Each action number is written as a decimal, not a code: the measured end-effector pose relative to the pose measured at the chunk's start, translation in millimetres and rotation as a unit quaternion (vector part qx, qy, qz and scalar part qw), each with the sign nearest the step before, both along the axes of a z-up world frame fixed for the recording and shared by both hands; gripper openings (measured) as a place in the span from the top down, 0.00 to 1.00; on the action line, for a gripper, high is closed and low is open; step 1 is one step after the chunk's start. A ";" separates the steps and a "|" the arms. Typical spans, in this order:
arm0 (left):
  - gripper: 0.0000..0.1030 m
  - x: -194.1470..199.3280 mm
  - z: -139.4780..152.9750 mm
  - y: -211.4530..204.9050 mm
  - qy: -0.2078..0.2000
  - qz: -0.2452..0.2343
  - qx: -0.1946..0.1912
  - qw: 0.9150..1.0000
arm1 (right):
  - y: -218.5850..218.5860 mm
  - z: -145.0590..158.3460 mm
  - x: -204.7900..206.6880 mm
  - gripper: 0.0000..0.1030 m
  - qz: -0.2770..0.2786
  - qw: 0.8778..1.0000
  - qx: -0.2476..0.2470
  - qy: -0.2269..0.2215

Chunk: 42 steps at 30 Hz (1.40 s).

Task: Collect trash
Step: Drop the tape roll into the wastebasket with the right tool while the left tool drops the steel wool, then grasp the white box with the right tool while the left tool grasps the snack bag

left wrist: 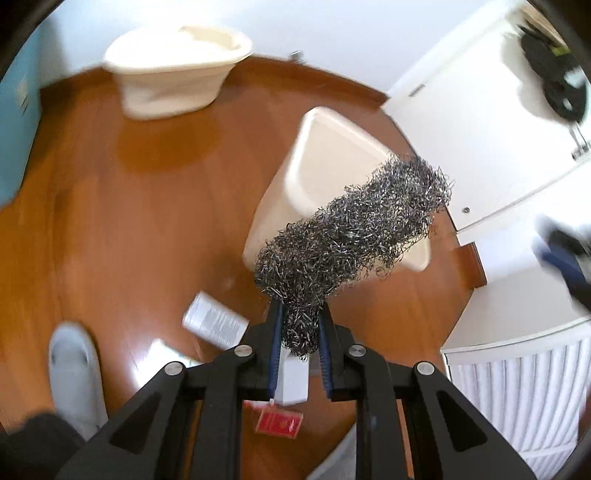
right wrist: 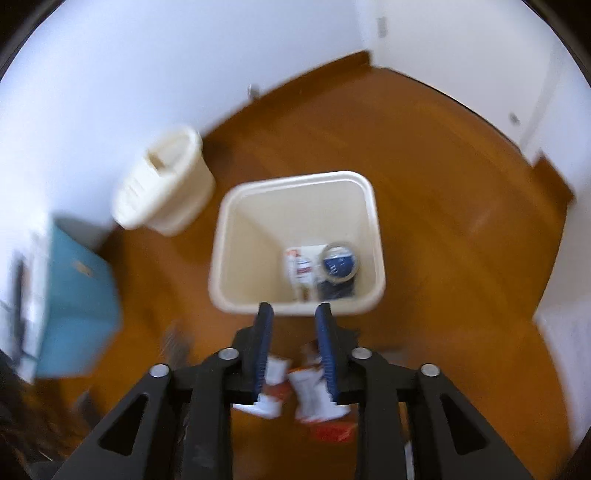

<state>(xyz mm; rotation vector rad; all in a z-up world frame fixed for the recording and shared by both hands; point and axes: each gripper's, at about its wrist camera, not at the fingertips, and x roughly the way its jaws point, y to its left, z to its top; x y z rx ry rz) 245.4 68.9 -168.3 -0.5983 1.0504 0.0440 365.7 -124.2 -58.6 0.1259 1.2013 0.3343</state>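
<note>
A glossy brown wooden floor (left wrist: 147, 206) met white walls (left wrist: 332, 26), with a cream bin (right wrist: 236, 236) at frame centre in the right wrist view and a second cream basket (left wrist: 173, 74) upper left. The left gripper (left wrist: 300, 325) had its jaws clamped on a steel wool scourer (left wrist: 351, 229) reaching toward centre right. The right gripper (right wrist: 293, 321) had its jaws apart and empty, with scattered packets (right wrist: 314, 395) on the floor low in frame.

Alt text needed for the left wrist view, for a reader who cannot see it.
The left gripper holds a long wad of steel wool between its jaws, above a wooden floor. A cream bin stands just behind the wool. A red packet, white papers and a grey slipper lie below.
</note>
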 end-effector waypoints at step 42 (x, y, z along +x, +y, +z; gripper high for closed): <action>0.17 -40.6 -239.7 -112.2 0.237 0.024 0.066 0.969 | -111.1 -41.3 -46.2 0.59 -0.150 0.973 0.139 0.104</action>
